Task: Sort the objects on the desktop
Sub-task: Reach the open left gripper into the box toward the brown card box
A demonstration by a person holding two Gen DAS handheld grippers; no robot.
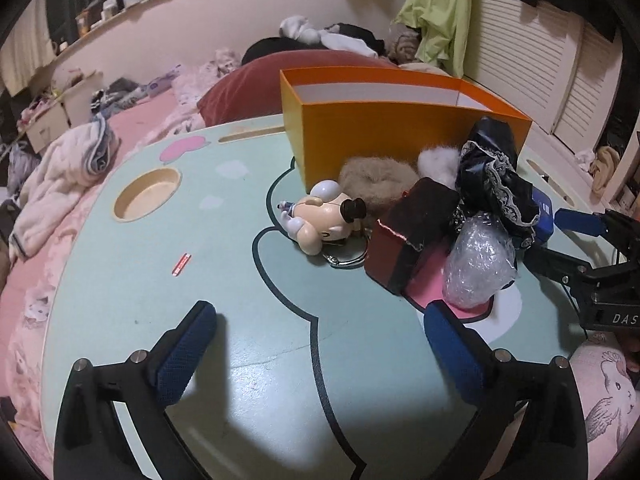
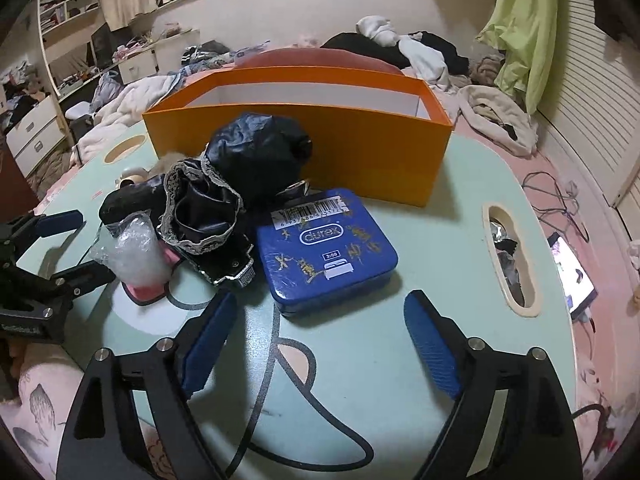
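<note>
hidden: orange box [image 2: 298,148] inside can't really be seen | blue tin [image 2: 326,250] sat just ahead of right gripper [image 2: 320,330], spread wide, nothing held | left gripper [image 1: 320,330] spread wide too, only bare tabletop [image 1: 160,248] between

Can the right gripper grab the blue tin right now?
Probably yes. The right gripper is open and empty, and the blue tin lies flat just ahead of its fingers with bare table between. The black lacy cloth only crowds the tin's left edge.
</note>
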